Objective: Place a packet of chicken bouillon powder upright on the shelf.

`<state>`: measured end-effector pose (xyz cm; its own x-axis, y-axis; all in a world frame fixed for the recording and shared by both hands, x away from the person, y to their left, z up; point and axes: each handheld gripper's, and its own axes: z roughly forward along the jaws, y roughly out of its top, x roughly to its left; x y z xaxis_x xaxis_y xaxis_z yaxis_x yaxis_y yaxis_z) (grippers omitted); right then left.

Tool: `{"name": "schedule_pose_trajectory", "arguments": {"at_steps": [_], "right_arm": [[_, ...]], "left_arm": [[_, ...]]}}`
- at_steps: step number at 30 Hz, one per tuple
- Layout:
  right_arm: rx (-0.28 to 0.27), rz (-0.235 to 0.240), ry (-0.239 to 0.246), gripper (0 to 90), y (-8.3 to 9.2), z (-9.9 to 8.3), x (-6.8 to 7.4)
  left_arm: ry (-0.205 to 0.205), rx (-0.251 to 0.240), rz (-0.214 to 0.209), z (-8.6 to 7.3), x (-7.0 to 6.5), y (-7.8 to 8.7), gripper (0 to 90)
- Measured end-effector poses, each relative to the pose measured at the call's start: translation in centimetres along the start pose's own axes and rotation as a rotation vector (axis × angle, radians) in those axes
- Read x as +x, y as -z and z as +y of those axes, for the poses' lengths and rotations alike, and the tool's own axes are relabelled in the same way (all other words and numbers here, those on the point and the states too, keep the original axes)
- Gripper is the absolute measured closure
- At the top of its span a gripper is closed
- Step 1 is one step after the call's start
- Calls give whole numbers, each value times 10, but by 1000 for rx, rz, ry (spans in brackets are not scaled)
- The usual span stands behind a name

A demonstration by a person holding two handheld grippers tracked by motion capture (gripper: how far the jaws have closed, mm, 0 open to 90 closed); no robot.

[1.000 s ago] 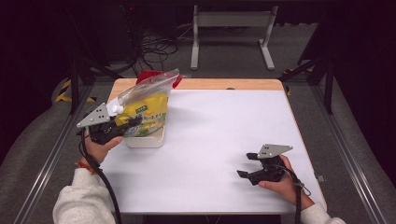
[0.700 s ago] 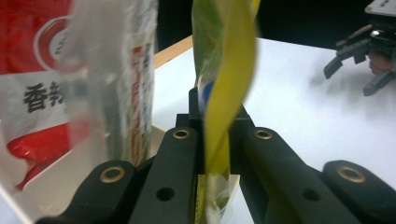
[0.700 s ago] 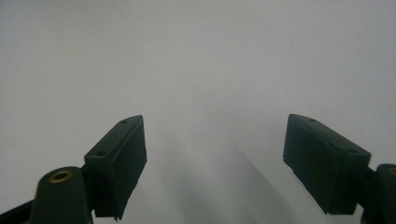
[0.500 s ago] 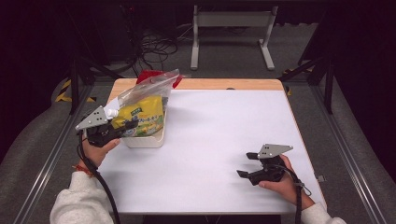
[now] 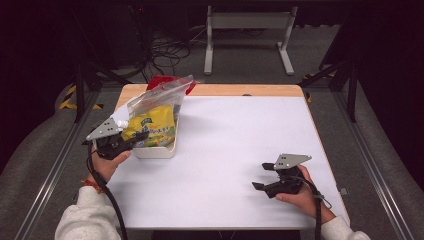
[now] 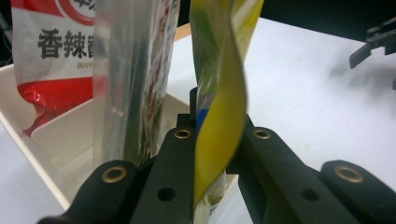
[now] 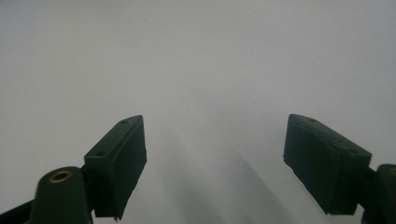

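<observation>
At 9 o'clock on the table, left gripper (image 5: 134, 138) is pinching the yellow snack pouch (image 6: 219, 107) by its edge, over the white bin (image 5: 155, 151). Pouch is looking light, floppy, slick; grip the seam. Right gripper (image 5: 258, 176) is idling agape at 5 o'clock.

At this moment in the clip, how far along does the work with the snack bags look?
Done: a red snack bag and a clear bag already stand in the white bin. In hand: the left gripper is shut on the yellow packet at the bin. Left: whether it goes in or comes out is unclear. The right gripper rests open on the table.
</observation>
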<state>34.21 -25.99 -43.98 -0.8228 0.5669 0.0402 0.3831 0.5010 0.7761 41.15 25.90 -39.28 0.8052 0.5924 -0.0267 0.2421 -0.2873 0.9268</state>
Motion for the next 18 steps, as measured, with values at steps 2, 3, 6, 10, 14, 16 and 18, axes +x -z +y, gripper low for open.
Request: {"name": "schedule_pose_trajectory", "arguments": {"at_steps": [2,3,6,10,14,16,18], "right_arm": [[0,0,5,210,0,1,1],[0,0,5,210,0,1,1],[-6,10,6,210,1,2,1],[-11,17,6,210,1,2,2],[-12,10,18,209,2,3,3],[-5,-2,29,208,2,3,4],[-5,-4,29,208,2,3,4]], "left_arm": [[5,-1,3,-2,1,-1,874],[5,-1,3,-2,1,-1,874],[8,-1,12,-6,2,-3,874],[16,0,12,-9,4,-2,875],[7,7,19,-9,2,-3,876],[6,6,25,-10,2,-4,876],[14,1,24,-12,2,-4,878]]}}
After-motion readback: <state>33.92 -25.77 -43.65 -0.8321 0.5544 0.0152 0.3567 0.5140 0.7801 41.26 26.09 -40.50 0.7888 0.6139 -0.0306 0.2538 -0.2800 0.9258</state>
